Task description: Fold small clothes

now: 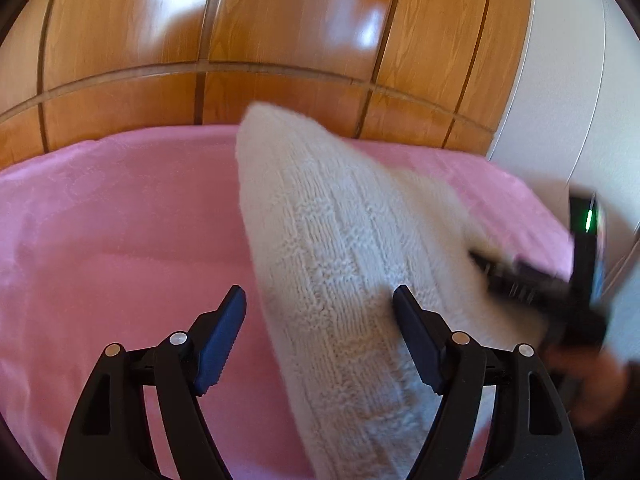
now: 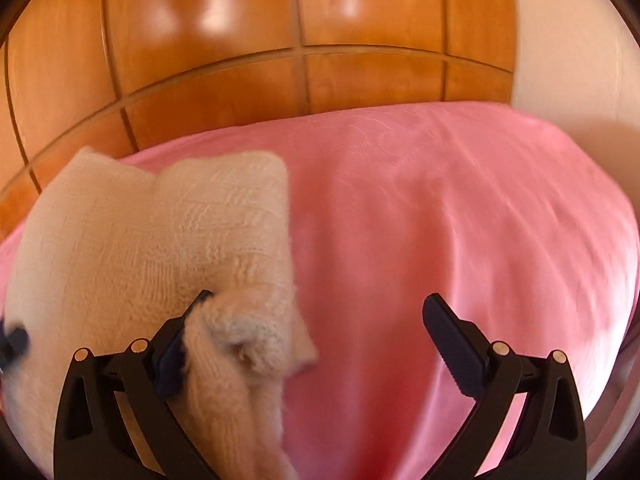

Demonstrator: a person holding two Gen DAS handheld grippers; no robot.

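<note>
Spreading across both views: a pink bedspread covering a bed, meeting glossy wooden panelling along the far edge, with a white wall closing the room at far right. Lying on that bedspread, toward the right in the left wrist view and toward the left in the right wrist view: a cream knitted garment, ribbed, partly raised off the cover. Running with its long axis from near to far in the left wrist view, a blunt end pointing toward the panelling. Standing with jaws spread wide: the left hand-held gripper, the knit passing between the fingers and brushing the right one, nothing pinched. Likewise gaping wide: the right hand-held gripper, a fold of the knit draped over its left finger, not clamped.
</note>
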